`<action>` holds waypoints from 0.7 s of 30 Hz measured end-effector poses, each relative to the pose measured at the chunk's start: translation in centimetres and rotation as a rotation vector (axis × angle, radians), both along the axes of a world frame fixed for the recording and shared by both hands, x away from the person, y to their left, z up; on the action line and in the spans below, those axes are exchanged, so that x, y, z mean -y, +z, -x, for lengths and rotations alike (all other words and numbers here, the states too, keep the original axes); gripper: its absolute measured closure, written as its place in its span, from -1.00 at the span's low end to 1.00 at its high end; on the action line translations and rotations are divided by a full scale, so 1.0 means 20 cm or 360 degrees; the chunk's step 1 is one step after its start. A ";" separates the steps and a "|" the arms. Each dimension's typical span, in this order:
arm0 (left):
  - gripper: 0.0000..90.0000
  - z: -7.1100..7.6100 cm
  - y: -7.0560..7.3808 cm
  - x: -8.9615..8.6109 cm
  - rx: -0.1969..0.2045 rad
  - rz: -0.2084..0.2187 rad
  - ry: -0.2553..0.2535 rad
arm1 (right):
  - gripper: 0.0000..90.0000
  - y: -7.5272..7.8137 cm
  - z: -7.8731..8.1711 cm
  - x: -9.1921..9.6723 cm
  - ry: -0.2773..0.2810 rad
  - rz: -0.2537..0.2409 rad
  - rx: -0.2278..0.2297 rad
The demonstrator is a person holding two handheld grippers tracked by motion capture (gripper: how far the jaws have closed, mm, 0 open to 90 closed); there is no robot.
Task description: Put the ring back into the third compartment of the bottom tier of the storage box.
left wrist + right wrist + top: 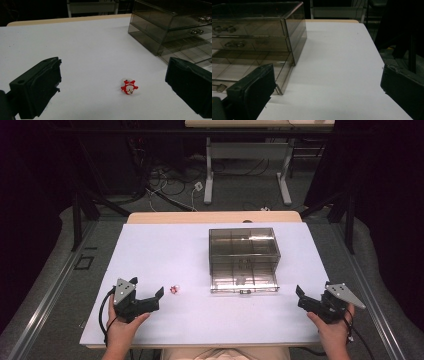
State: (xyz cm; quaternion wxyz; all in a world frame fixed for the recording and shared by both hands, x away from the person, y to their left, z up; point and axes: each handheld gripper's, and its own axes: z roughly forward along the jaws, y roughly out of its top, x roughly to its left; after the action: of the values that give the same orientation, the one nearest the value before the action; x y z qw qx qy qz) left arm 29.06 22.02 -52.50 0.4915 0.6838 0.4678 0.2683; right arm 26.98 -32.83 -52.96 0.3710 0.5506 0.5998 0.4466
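Spread wide, the left gripper (113, 87) is facing a small red-and-white trinket (129, 87) lying on the counter (165, 255), left of the smoky drawer box (243, 260). Right gripper (306, 298) is waiting open beside that box. Probably best: closing low, squarely around it.

Tangled cables (165, 182) on floor beyond white table (165, 250); second desk's grey legs (209, 175) farther back.

White table top (165, 255) with tan far edge, smoky translucent grey drawer box (243, 260), red-and-white trinket (129, 87), black gripper jaws.
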 end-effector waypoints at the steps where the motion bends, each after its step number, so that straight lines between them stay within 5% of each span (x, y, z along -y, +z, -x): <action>1: -0.99 0.00 0.00 0.00 0.0000 0.0000 0.0000 | -1.00 0.00 0.00 0.00 0.0000 0.0000 0.0000; 21: -0.99 -0.01 0.01 0.07 -0.0040 0.0060 -0.0032 | -0.97 -0.02 0.03 -0.05 0.0048 0.0036 0.0009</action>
State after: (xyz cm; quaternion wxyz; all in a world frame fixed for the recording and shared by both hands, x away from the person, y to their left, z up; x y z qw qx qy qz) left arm 29.24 20.71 -52.24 0.5010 0.6825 0.4720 0.2458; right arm 26.40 -31.75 -53.35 0.3721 0.5360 0.6120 0.4468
